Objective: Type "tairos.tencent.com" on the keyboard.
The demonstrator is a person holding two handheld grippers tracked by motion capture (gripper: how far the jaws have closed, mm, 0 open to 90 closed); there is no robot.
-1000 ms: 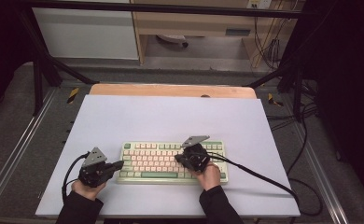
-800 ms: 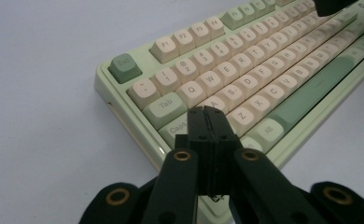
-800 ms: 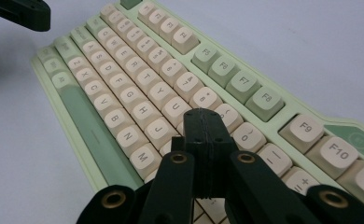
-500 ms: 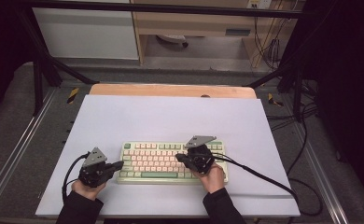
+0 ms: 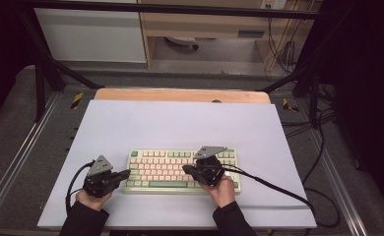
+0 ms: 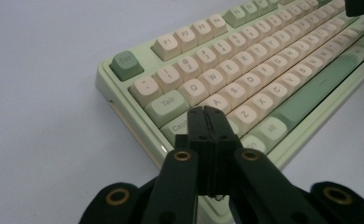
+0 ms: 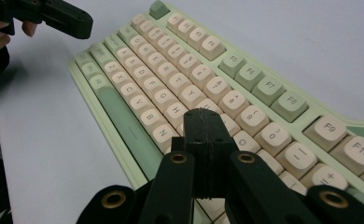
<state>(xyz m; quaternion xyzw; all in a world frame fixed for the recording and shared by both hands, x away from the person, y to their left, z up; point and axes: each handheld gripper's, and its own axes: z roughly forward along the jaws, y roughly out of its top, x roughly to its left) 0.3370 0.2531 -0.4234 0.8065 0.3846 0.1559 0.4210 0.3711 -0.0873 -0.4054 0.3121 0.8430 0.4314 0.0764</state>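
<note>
A pale green keyboard (image 5: 170, 169) with cream keys lies near the front of the white table top. My left gripper (image 5: 127, 173) is at the keyboard's left end. Its jaws are shut with nothing in them, and the tip (image 6: 206, 112) hovers over the Caps and Shift keys of the keyboard (image 6: 264, 60). My right gripper (image 5: 186, 169) reaches over the right half of the keys, shut and empty. Its tip (image 7: 207, 114) sits just above the letter keys in the middle of the keyboard (image 7: 143, 70). I cannot tell whether either tip touches a key.
The white sheet (image 5: 180, 123) covers the table, and a wooden strip (image 5: 180, 95) runs along its far edge. A black cable (image 5: 278, 189) trails from the right gripper across the sheet to the right. Metal rails flank the table, with cabinets and cables behind it.
The right gripper has edged slightly over the keys. The left hand has kept still.
</note>
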